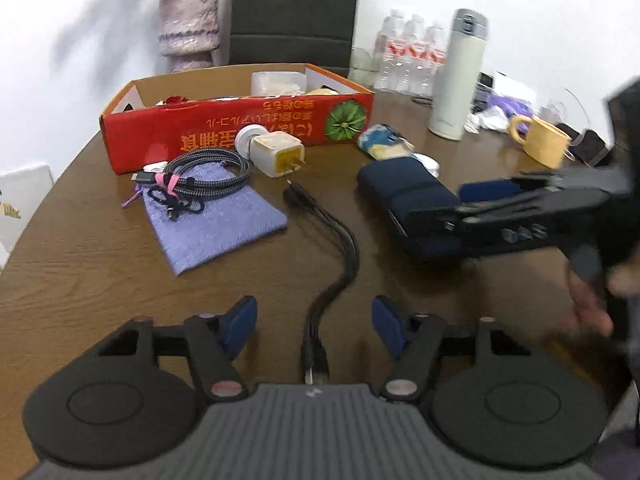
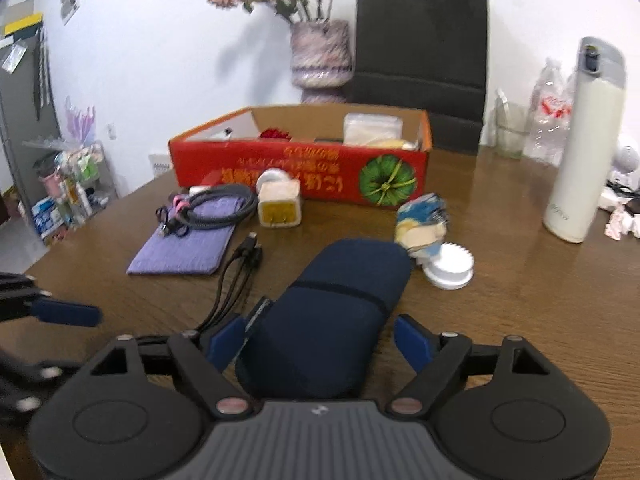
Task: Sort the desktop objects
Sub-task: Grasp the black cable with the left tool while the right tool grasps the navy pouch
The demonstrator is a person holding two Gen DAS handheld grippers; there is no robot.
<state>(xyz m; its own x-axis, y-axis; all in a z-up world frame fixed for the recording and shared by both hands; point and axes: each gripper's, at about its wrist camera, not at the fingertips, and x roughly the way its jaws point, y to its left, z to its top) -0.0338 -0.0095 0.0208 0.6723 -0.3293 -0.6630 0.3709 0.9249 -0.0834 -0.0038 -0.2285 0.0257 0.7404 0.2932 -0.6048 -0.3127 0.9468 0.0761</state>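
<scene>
Right gripper point(image 2: 318, 344): fingers spread wide, straddling the near end of the navy pouch point(image 2: 328, 320). The left pad point(image 2: 226, 342) sits just beside the pouch's zipper edge; whether it touches cannot be told. The right pad point(image 2: 414, 346) stands apart from the fabric. Nothing is clamped yet.

Handling judgement: the pouch looks soft-shelled and padded, with a band across its middle. It will likely yield under pressure and is not fragile. A hold across its narrow width, near the band, should keep it from sagging.

Left gripper point(image 1: 314, 322): fingers wide, holding nothing. The black multi-head cable point(image 1: 340, 256) runs between them on the tabletop point(image 1: 80, 280), its plug end nearest the camera. It is limp and light, so best taken at the stiffer plug body.

Farther out: a lilac cloth bag point(image 2: 186, 250) under a coiled braided cable point(image 2: 218, 210), a white charger plug point(image 2: 278, 204), and the red cardboard box point(image 2: 300, 176) beyond, already holding items. A crumpled blue-and-yellow wrapper point(image 2: 422, 220) and a white round lid point(image 2: 450, 266) lie right of the pouch.
</scene>
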